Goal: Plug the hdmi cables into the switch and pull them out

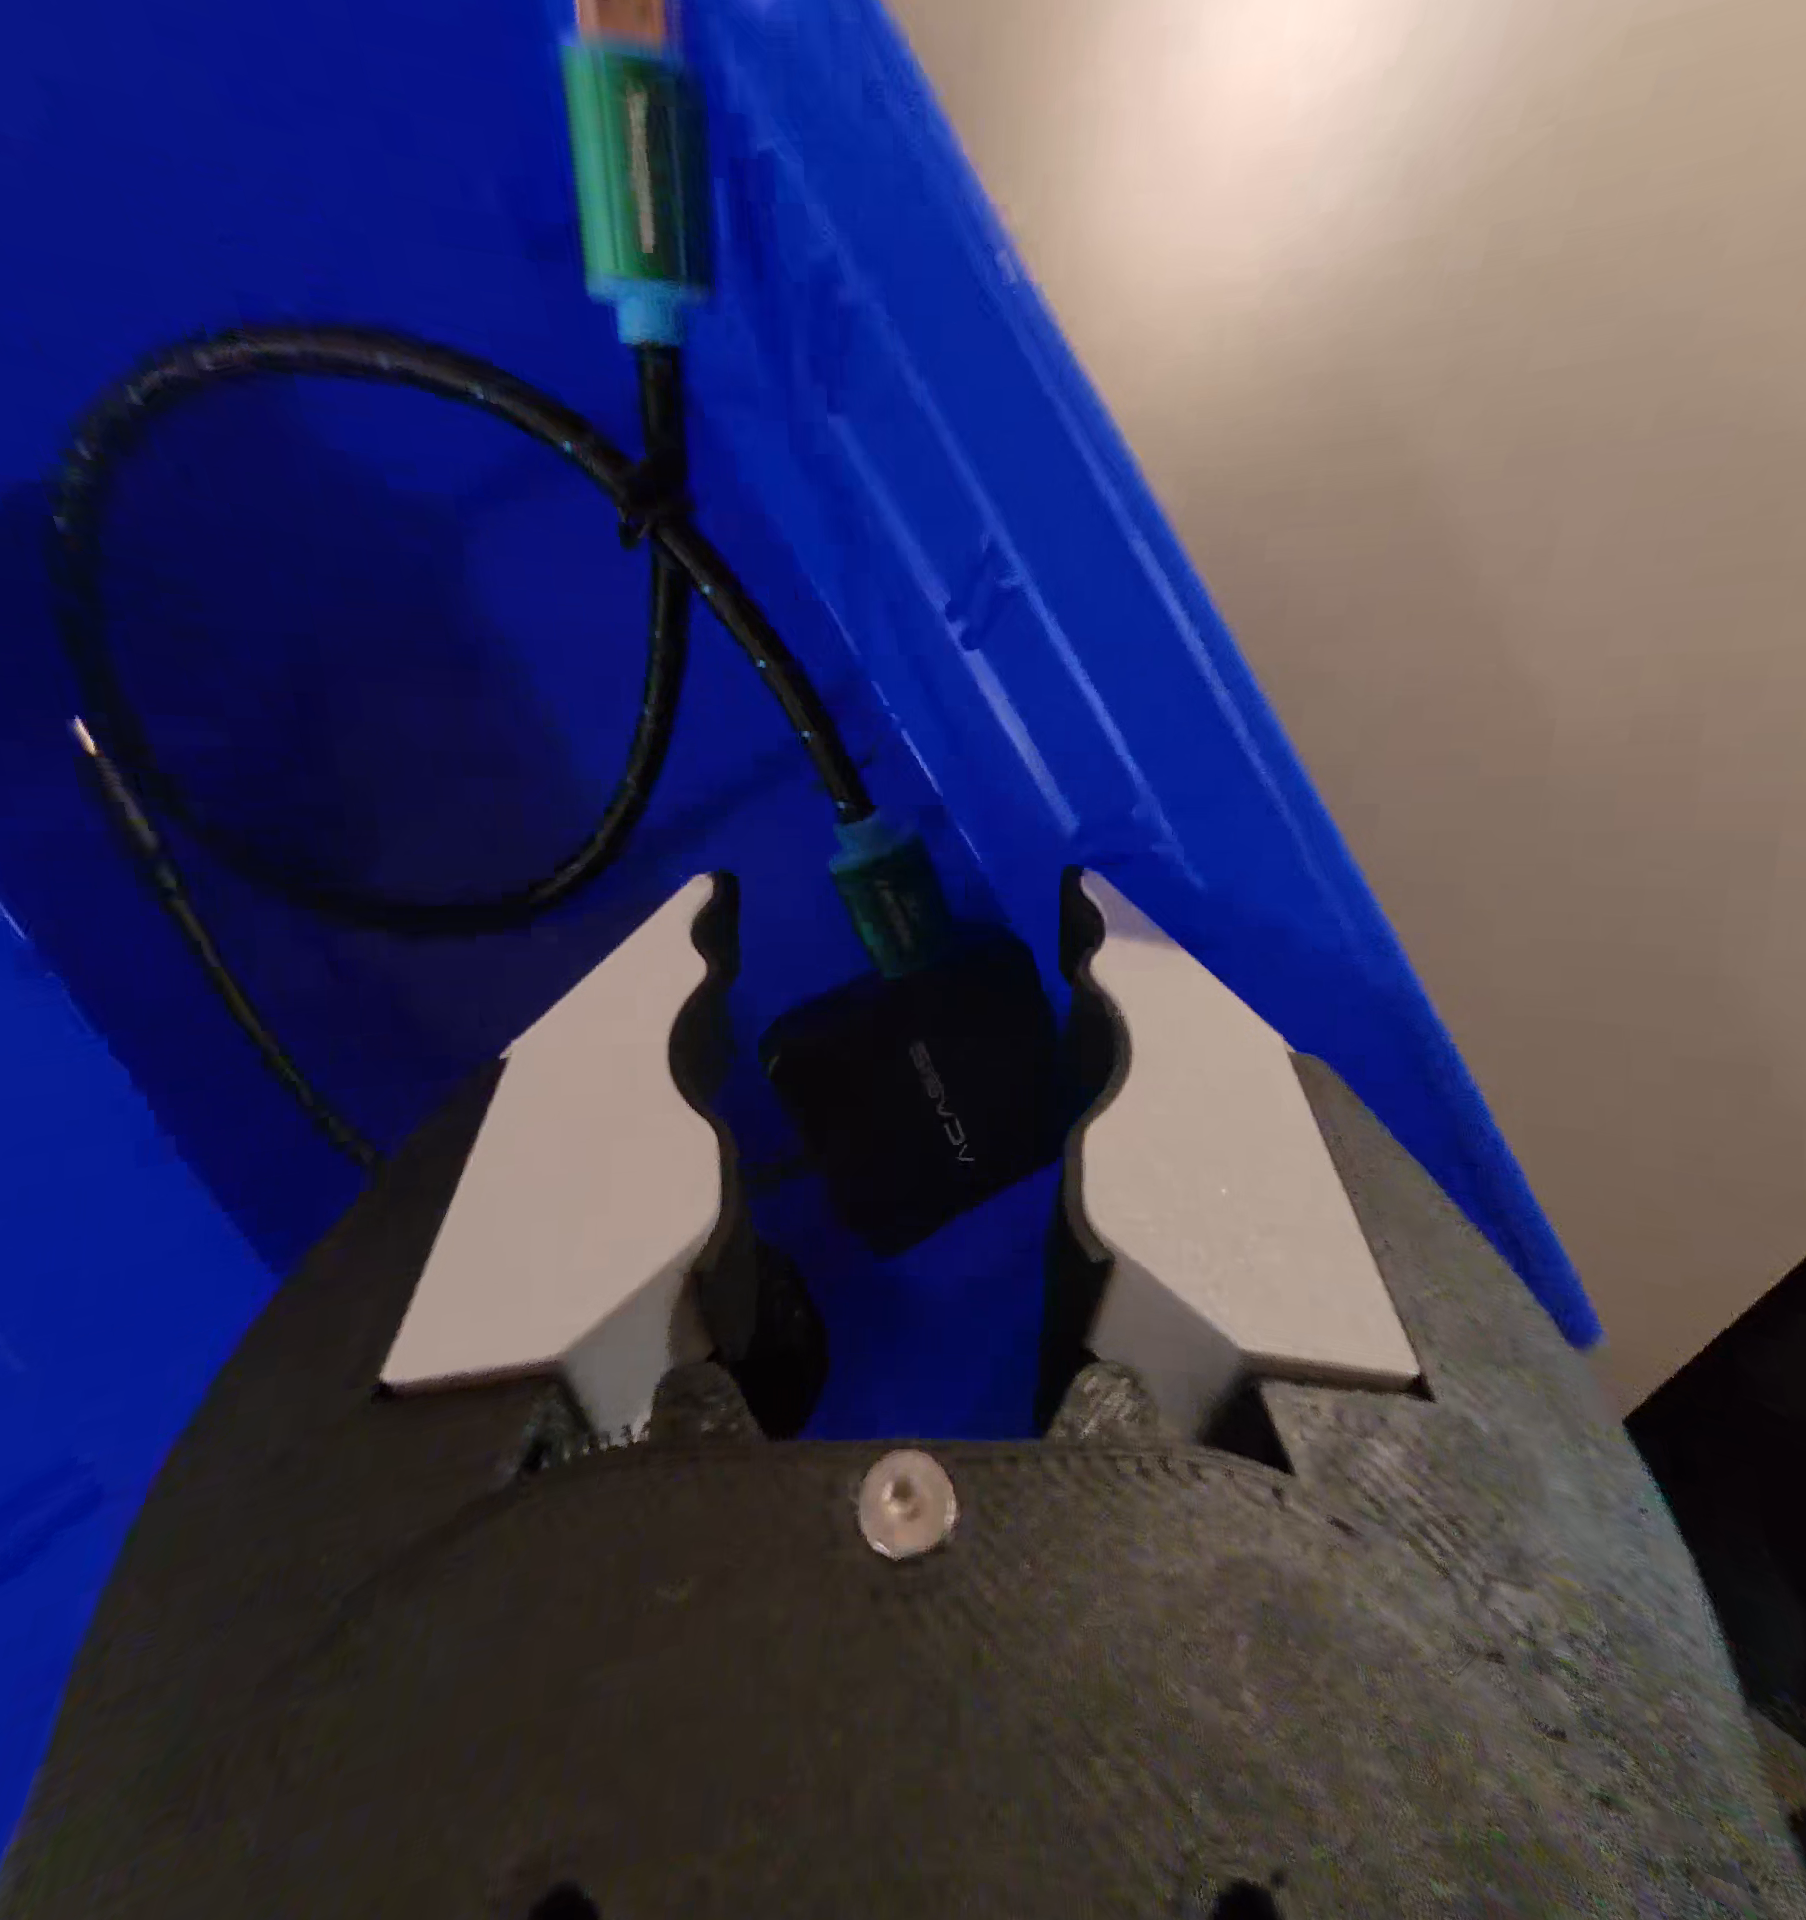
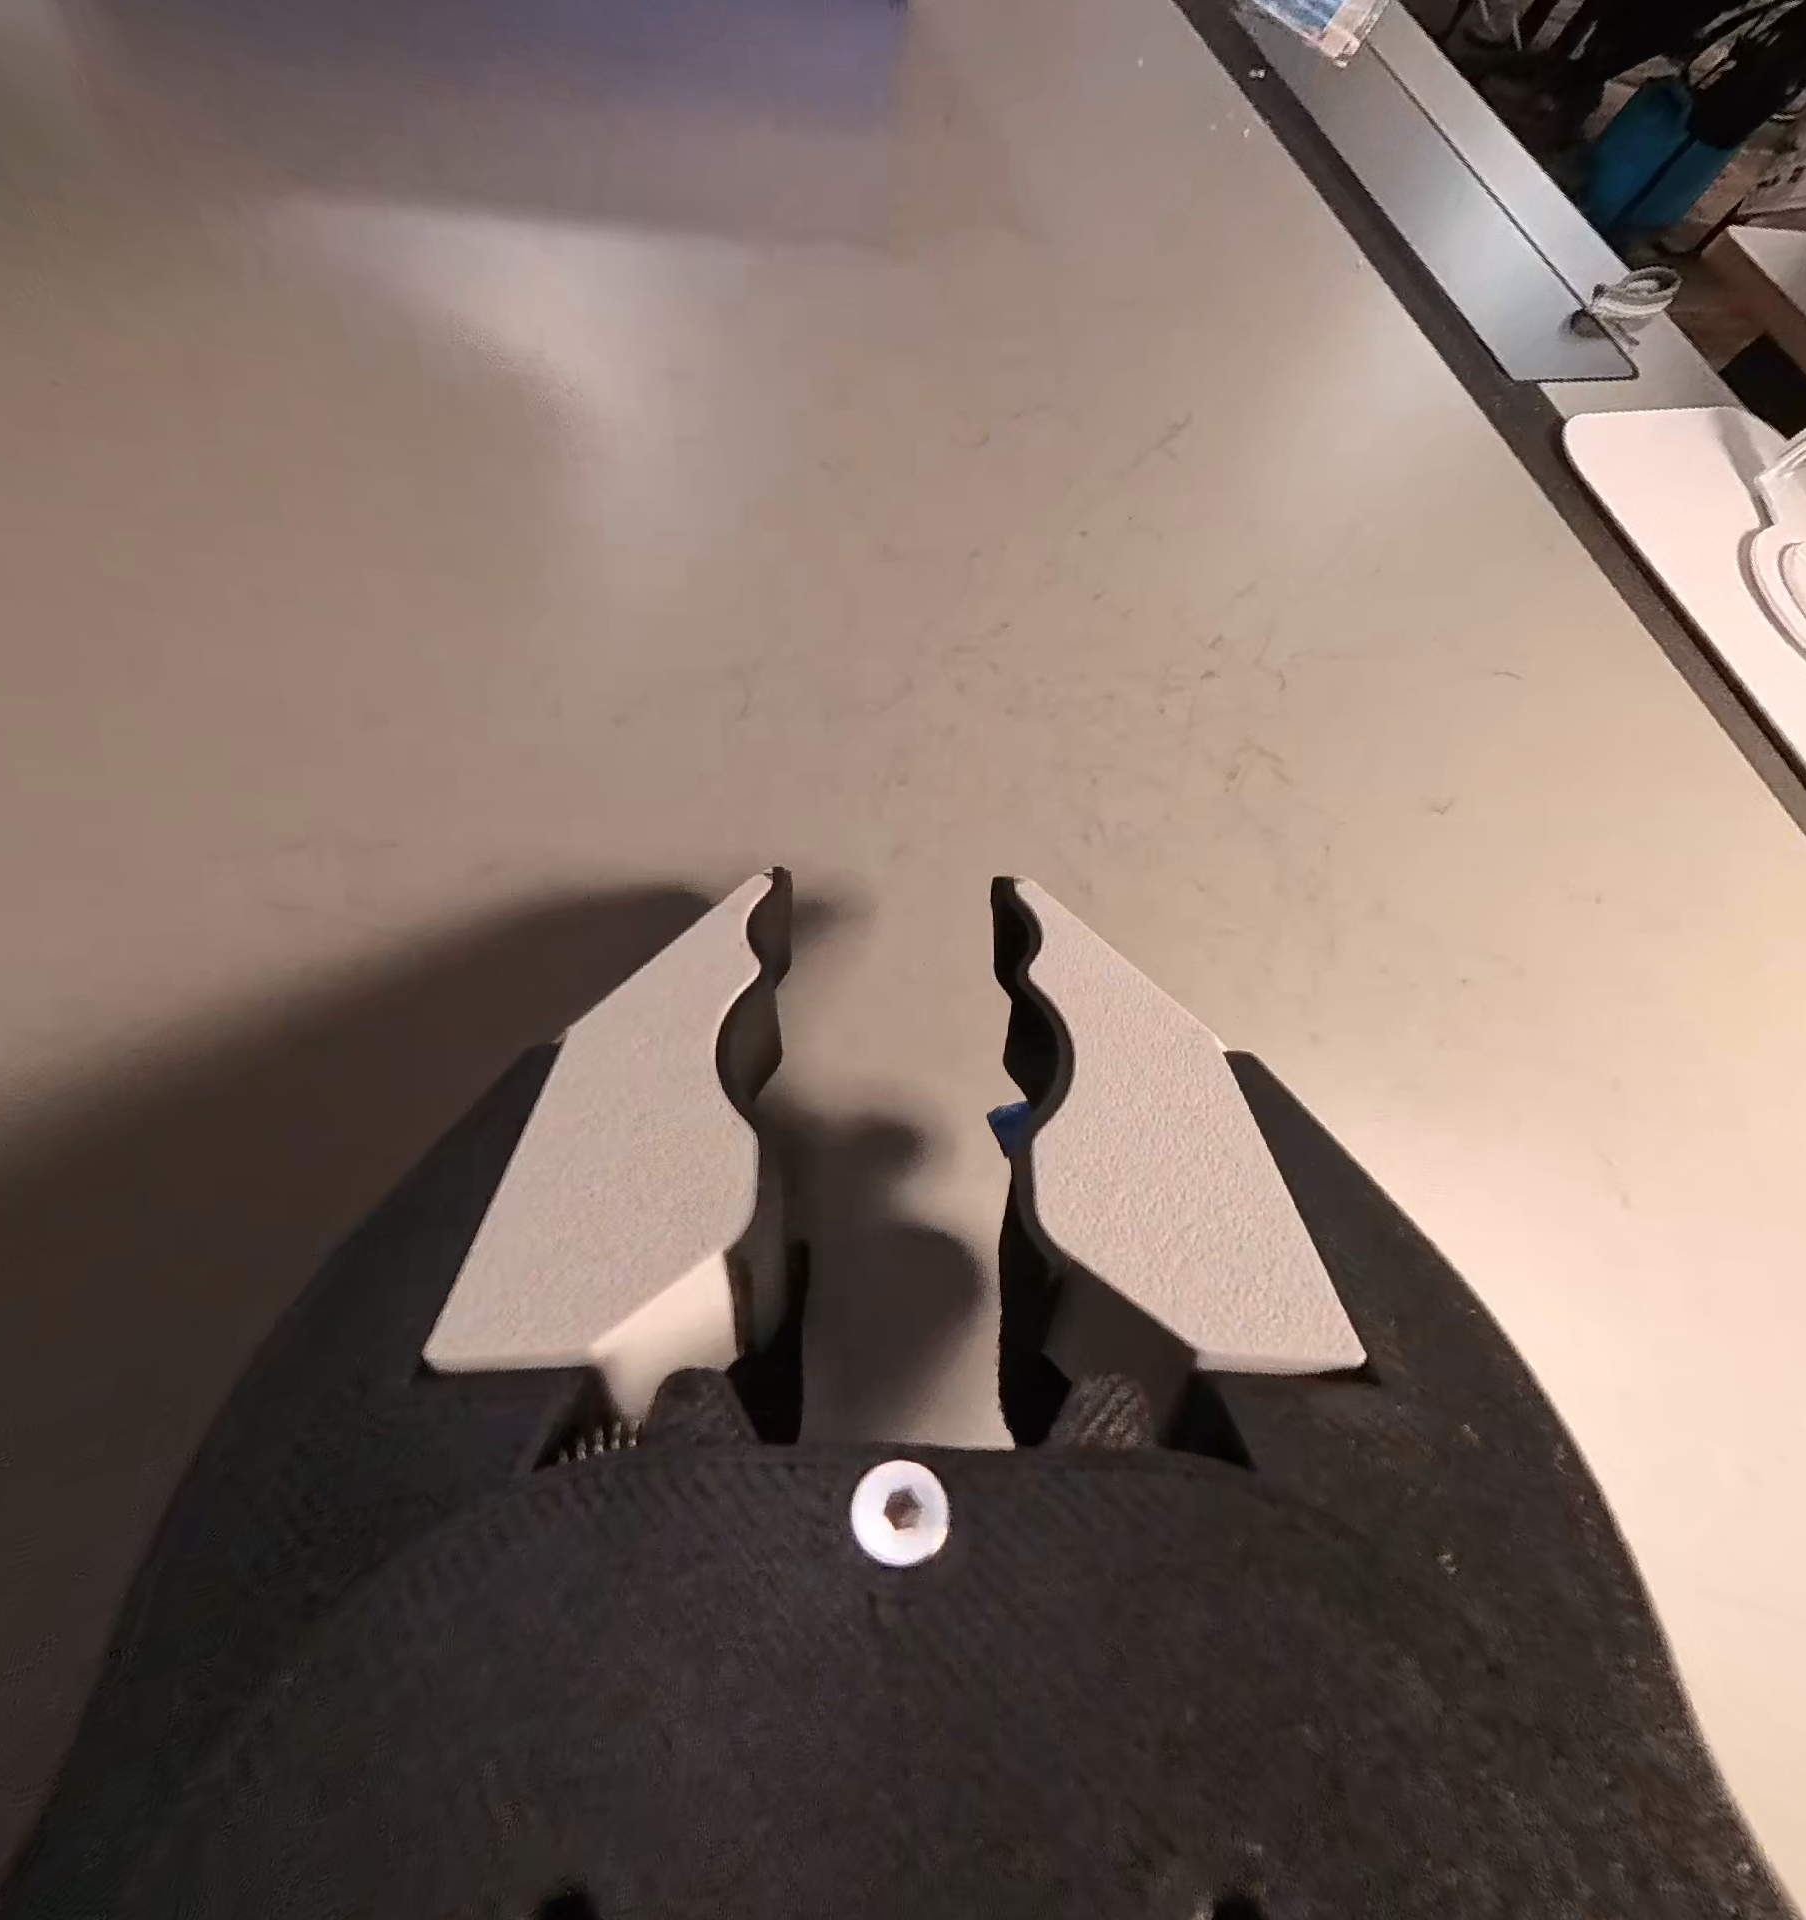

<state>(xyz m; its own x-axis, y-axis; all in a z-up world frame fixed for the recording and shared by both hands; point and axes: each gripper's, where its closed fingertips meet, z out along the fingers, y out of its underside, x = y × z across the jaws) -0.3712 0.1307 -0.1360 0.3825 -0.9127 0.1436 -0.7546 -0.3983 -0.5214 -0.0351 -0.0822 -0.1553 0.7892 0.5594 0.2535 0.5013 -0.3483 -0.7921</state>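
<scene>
The left tongs (image 1: 897,883) gape wide, empty, with the black switch (image 1: 920,1101) between them; the right tongs (image 2: 891,883) are open over the bare bench (image 2: 878,520).

Bin: blue plastic bin (image 1: 379,208), ribbed wall, standing on the table.
Table: beige table top (image 2: 670,520), faintly scuffed, with a dark strip along its right edge.
Metal plate: flat grey panel (image 2: 1450,197) beyond the dark strip, upper right.
Tray: white rounded tray (image 2: 1688,540) at the right edge, just beside the table.
Dark object: black shape (image 1: 1772,1455), lower right; kind unclear.
</scene>
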